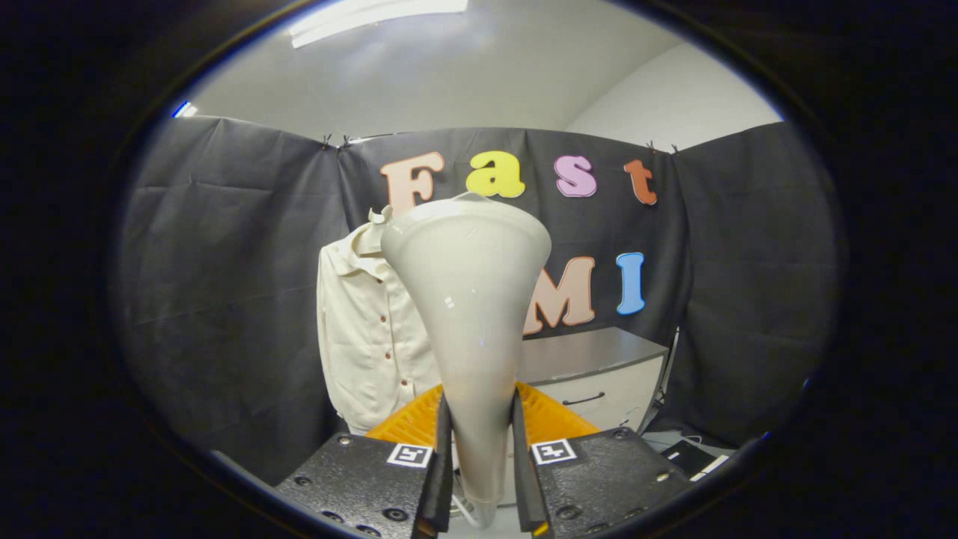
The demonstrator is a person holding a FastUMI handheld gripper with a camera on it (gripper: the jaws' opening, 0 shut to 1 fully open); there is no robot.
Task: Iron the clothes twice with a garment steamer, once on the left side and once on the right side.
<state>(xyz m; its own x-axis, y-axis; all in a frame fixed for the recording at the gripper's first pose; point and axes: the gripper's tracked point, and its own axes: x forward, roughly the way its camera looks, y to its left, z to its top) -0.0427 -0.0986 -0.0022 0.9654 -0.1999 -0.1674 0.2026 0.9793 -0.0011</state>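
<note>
My gripper (480, 449) is shut on the narrow handle of a pale grey garment steamer (470, 299), both fingers pressing its sides. The steamer stands upright between the fingers and flares into a wide head at the top. Beyond it, a cream button-up shirt (367, 329) hangs against the black cloth wall, a little to the left of the steamer. The steamer head hides the shirt's right half. The head is held away from the shirt, not touching it.
An orange ribbed tray (408, 423) lies just beyond the fingers. A grey-topped white drawer cabinet (599, 374) stands to the right of the steamer. A dark flat device (692, 457) lies low on the right, by the cabinet.
</note>
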